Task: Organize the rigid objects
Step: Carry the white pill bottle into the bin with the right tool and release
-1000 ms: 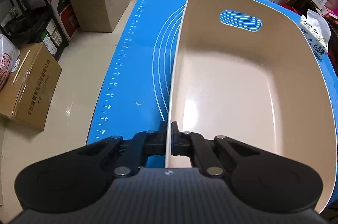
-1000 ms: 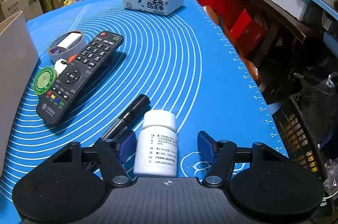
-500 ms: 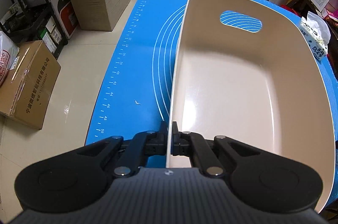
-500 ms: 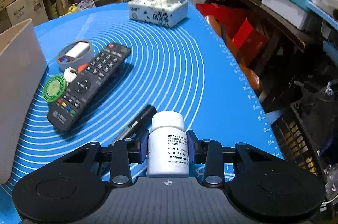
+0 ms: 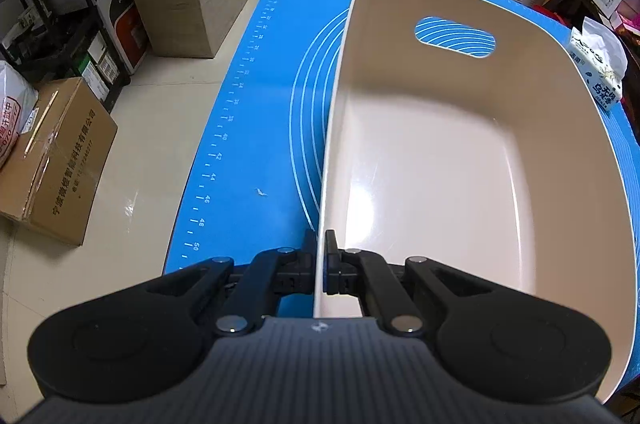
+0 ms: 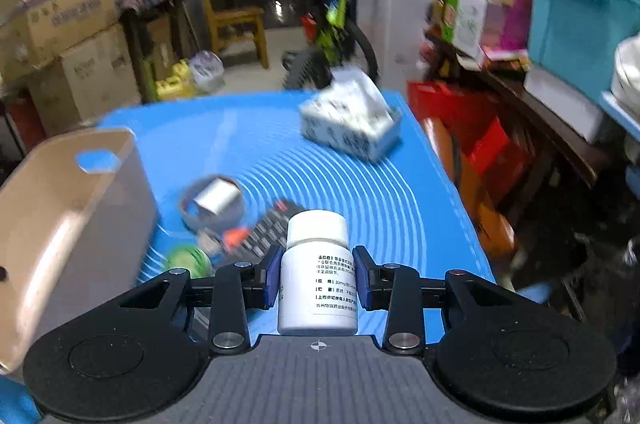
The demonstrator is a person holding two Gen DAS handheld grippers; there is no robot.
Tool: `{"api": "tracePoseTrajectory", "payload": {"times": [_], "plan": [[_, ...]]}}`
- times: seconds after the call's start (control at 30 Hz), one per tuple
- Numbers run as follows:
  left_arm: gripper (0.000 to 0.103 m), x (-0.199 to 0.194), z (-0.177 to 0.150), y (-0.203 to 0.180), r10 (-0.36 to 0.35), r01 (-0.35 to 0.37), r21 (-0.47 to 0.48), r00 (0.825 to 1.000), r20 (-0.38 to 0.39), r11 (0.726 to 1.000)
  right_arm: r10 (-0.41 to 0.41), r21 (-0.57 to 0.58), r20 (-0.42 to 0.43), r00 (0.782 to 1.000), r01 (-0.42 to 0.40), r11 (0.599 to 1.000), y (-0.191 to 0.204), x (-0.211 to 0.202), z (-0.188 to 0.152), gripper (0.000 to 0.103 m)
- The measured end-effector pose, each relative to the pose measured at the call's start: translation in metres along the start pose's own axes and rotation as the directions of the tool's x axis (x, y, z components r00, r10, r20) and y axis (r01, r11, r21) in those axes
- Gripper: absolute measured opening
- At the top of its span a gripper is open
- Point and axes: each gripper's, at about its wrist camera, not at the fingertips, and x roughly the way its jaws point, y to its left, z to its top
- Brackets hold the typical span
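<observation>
Fingers of the left gripper (image 5: 320, 244) clamp the bin (image 5: 460, 184) rim; right gripper (image 6: 318, 272) fingers clamp the pill bottle (image 6: 318, 276).

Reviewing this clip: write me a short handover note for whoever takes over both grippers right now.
Left gripper: shut on the near rim of the beige bin, steadying it on the blue mat.
Right gripper: shut on the white pill bottle, held upright, clear of the mat.
Done: bottle picked up; the bin is empty.
Left: put the bottle in the bin, then the remote, tape roll, green disc and other small items beside it, blurred here.
</observation>
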Motion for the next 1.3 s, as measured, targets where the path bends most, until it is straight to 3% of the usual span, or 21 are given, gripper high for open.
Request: {"api": "tracePoseTrajectory", "payload": {"times": [0.2,0.43,0.9,1.03,1.23,1.3], "plan": [[0.004,0.000,0.000,-0.001,0.004,-0.004,0.007,1.000,0.000,1.000,0.080,-0.066,0.067,0.995,-0.075,0.995,0.044,-0.011,0.030,0.045],[0.004,0.000,0.000,-0.001,0.003,-0.003,0.003,1.000,-0.001,1.000,0.188,-0.182,0.049,0.981,-0.176,0.967,0.109,0.000,0.035,0.045],[0.004,0.001,-0.001,-0.003,0.013,-0.013,0.005,1.000,-0.002,1.000,0.276,-0.360,-0.096,0.956,-0.292,0.886,0.190,0.029,0.015,0.045],[0.004,0.000,-0.001,-0.003,0.012,-0.012,0.005,1.000,-0.002,1.000,0.283,-0.407,-0.118,0.952,-0.307,0.861,0.204,0.032,0.011,0.045],[0.004,0.000,0.000,-0.003,0.013,-0.013,0.005,1.000,-0.002,1.000,0.265,-0.445,-0.236,0.935,-0.346,0.826,0.221,0.048,-0.001,0.045],[0.004,0.001,0.000,-0.003,0.014,-0.014,0.006,1.000,-0.001,1.000,0.245,-0.474,-0.244,0.939,-0.335,0.814,0.225,0.050,-0.006,0.045]]}}
